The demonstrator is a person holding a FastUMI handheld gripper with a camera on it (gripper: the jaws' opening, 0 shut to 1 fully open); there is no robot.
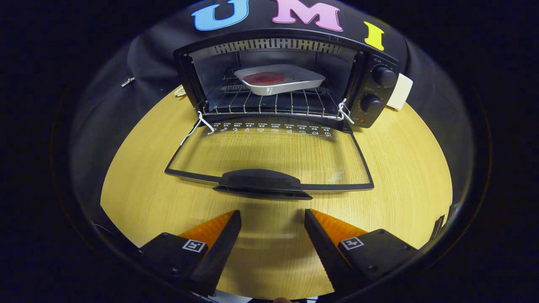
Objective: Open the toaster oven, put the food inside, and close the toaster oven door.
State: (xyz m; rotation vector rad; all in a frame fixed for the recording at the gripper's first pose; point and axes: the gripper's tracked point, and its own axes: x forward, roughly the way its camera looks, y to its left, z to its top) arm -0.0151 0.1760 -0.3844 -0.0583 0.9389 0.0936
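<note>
Claw [273,216] level over table [400,176], fingers spread, empty, just short of lowered door's handle [261,184].

Lowered door [269,155] lies just ahead of parted tongs [273,221].

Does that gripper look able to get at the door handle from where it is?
Probably yes. The gripper is open and holds nothing, and the door handle lies just ahead of its jaws, with only bare table between them.
</note>
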